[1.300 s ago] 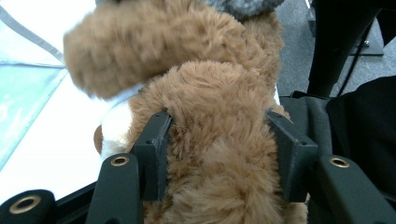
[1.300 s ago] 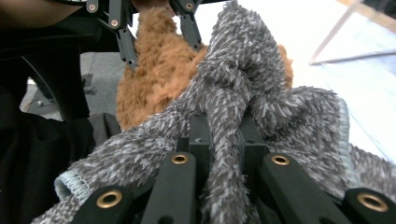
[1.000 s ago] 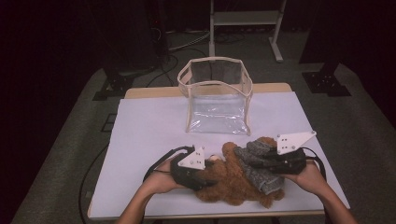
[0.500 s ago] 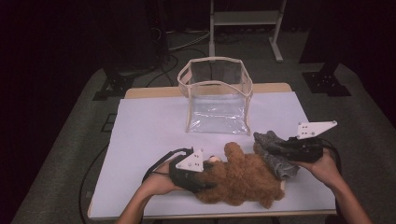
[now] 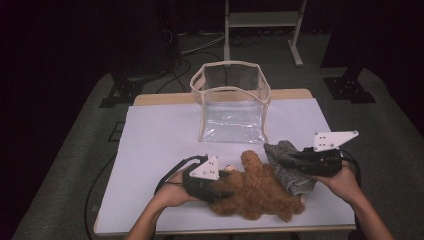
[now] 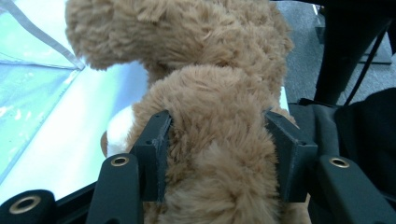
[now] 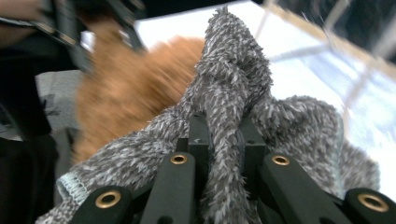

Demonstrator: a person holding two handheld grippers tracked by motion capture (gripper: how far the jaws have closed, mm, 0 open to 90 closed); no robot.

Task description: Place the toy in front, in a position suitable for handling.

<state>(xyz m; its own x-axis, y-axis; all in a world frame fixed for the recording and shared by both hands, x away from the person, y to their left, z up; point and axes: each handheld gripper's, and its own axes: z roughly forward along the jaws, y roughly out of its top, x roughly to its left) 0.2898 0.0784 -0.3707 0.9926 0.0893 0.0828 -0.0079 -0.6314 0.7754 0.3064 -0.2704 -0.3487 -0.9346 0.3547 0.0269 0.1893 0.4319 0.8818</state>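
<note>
Down at the near edge of the table, the left gripper [image 5: 220,186] has its two black jaws pressed into the brown teddy bear [image 5: 257,187]; in the left gripper view the plush bulges between the jaw pads [image 6: 156,154], which squeeze the bear's [image 6: 210,140] body from both sides. The right gripper [image 5: 292,163] pinches a fold of the grey fuzzy cloth [image 5: 292,172], and in the right gripper view the jaws stand nearly together with a ridge of the cloth [image 7: 233,107] caught between them, the rest draping down either side. The bear lies sprawled on the white table cover [image 5: 160,145] near the front edge, its right side touching the cloth, which sits just beside it toward the person's right hand [image 5: 345,182]. The left hand [image 5: 172,192] rests on the cover behind its gripper. Farther back, near the middle of the table, a clear plastic bag [image 5: 231,102] with a pale trim stands upright and open, well apart from both grippers.
</note>
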